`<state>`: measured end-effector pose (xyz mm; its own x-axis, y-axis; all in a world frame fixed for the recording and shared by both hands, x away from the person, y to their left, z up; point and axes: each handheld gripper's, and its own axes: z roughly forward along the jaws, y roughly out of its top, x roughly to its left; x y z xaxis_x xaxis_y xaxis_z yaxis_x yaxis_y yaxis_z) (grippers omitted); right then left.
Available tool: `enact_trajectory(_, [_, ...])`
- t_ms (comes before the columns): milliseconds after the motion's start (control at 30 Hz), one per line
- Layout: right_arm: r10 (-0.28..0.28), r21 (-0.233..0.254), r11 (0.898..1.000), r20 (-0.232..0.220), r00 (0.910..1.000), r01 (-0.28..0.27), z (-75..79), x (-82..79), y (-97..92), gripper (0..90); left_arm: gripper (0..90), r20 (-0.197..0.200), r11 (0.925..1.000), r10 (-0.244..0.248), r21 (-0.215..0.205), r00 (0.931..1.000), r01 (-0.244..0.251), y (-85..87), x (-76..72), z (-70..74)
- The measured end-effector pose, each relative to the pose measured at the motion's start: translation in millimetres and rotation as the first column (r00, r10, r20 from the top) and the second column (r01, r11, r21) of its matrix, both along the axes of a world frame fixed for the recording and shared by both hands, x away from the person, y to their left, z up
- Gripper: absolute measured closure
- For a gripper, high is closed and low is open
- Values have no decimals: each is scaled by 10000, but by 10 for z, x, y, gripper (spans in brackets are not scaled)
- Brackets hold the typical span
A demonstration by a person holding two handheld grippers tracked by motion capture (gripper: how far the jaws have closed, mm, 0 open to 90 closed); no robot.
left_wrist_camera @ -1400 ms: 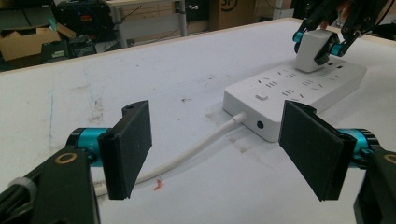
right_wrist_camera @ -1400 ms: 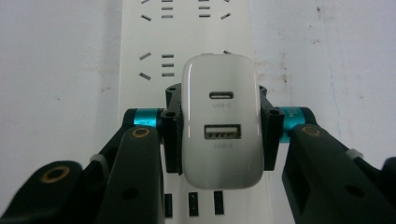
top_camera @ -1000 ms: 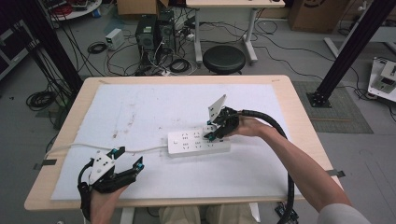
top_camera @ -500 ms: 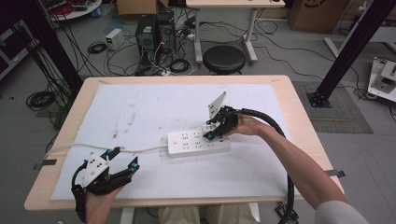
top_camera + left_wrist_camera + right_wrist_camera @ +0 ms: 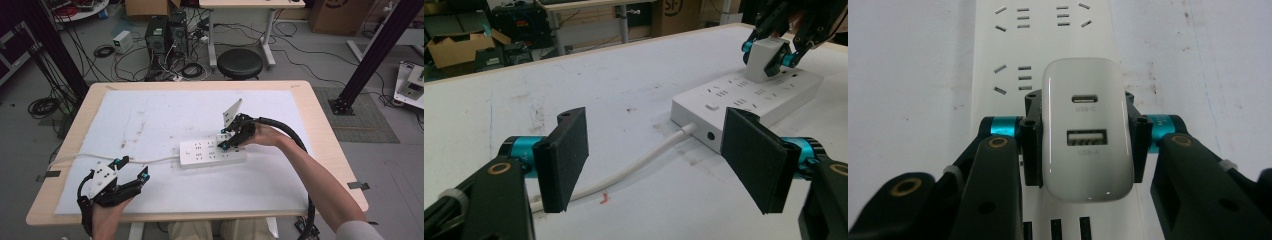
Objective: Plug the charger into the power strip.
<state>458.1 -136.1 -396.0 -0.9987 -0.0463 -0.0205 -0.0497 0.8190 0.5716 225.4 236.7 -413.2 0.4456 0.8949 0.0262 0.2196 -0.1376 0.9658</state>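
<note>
The power strip (image 5: 212,152) lies mid-surface, and its cord (image 5: 150,160) runs left across the white mat, barring a low sweep there. The charger (image 5: 1087,127) stands on the strip, hemmed by 2 fingers (image 5: 1030,145). Far and near mat areas lie bare.

Charger prongs: hidden beneath the white USB charger (image 5: 1087,130); whether they are seated in the power strip (image 5: 1043,45) cannot be told.
Strip ends: cut off by the top and bottom edges of the right gripper view.
Strip cable (image 5: 634,167): its far end is covered by the left gripper (image 5: 659,160) pad.
Socket markings: too small to be read in the high view.
</note>
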Motion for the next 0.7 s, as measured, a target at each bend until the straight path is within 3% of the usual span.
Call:
enact_trajectory(333, [-66, 35, 10000, -150, 9999, 66, 2, 9, 2, 620, 273, -32, 9997, 210, -114, 9998, -210, 49, -50, -21])
enact_trajectory(400, [-218, 261, 9994, -305, 9993, 226, -5, 11, -3, 515, 274, -35, 9998, 184, -69, 9998, -184, 53, -47, -21])
enact_trajectory(500, [-239, 245, 9994, -304, 9993, 247, -16, 10, 1, 484, 273, -27, 9998, 169, -67, 9999, -169, 49, -45, -20])
enact_trajectory(600, [-419, 259, 9987, -340, 9985, 428, -11, -7, -5, 381, 273, -30, 9998, 181, -95, 9998, -182, 50, -50, -25])
enact_trajectory(700, [-427, 316, 9985, -387, 9983, 439, -6, -9, -11, 362, 274, -30, 9998, 181, -95, 9998, -182, 50, -50, -25])
